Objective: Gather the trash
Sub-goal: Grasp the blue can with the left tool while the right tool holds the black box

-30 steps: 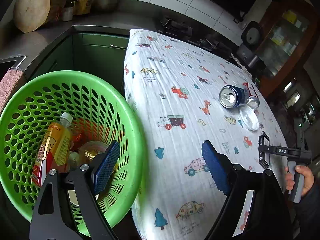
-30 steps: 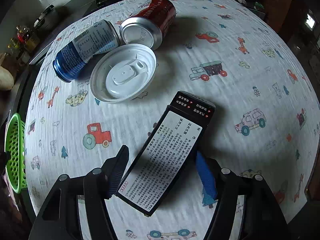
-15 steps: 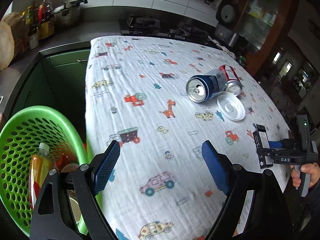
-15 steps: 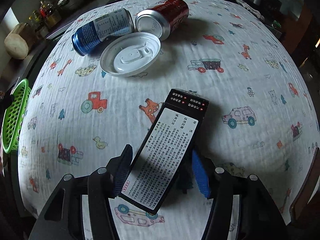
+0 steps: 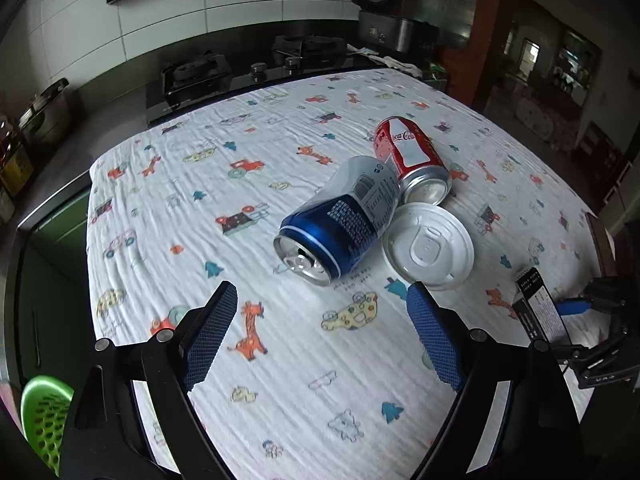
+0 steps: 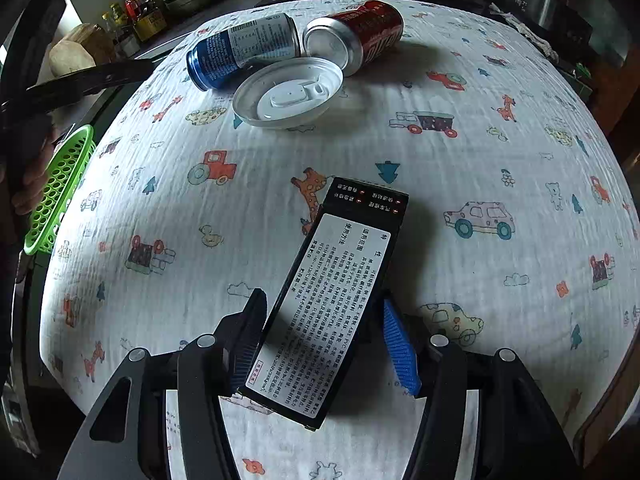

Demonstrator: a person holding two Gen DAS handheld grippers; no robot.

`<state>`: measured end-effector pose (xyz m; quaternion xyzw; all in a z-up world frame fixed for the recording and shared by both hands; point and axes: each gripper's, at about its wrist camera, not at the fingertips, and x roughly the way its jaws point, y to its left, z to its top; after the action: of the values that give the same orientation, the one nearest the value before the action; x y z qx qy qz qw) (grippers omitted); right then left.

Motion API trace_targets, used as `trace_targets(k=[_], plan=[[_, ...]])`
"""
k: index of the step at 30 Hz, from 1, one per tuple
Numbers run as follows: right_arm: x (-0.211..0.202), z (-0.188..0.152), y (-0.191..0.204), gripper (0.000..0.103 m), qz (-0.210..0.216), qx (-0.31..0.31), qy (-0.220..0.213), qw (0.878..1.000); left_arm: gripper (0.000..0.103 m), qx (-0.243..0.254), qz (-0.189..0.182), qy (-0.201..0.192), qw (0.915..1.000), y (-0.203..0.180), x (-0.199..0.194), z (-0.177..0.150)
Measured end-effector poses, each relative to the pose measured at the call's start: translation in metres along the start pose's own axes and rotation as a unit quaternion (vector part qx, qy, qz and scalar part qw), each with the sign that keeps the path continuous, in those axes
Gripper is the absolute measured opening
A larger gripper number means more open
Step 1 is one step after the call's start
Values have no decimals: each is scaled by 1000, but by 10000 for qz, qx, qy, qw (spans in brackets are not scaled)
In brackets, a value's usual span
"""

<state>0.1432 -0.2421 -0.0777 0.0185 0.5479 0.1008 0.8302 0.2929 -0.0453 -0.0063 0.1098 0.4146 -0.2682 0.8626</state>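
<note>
Black printed carton sits clamped in right gripper; left gripper gapes, facing blue aluminium can at twelve o'clock; probably grabs it next.

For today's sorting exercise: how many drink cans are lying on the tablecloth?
2. The blue can lies on its side mid-table; the red can lies touching it, just beyond. None seems hidden.
</note>
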Motion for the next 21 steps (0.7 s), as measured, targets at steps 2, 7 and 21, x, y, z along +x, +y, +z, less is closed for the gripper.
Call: trace_targets(k=[2, 7, 21], plan=[[-1, 0, -1, 56, 55, -22, -16, 10000, 86, 259, 92, 70, 9996, -7, 11, 9], [-2, 0, -5, 56, 183, -26, -60, 9998, 86, 743, 310, 191, 9966, -22, 37, 24], [-3, 0, -8, 56, 342, -106, -49, 9993, 85, 990, 396, 415, 9934, -27, 79, 43]])
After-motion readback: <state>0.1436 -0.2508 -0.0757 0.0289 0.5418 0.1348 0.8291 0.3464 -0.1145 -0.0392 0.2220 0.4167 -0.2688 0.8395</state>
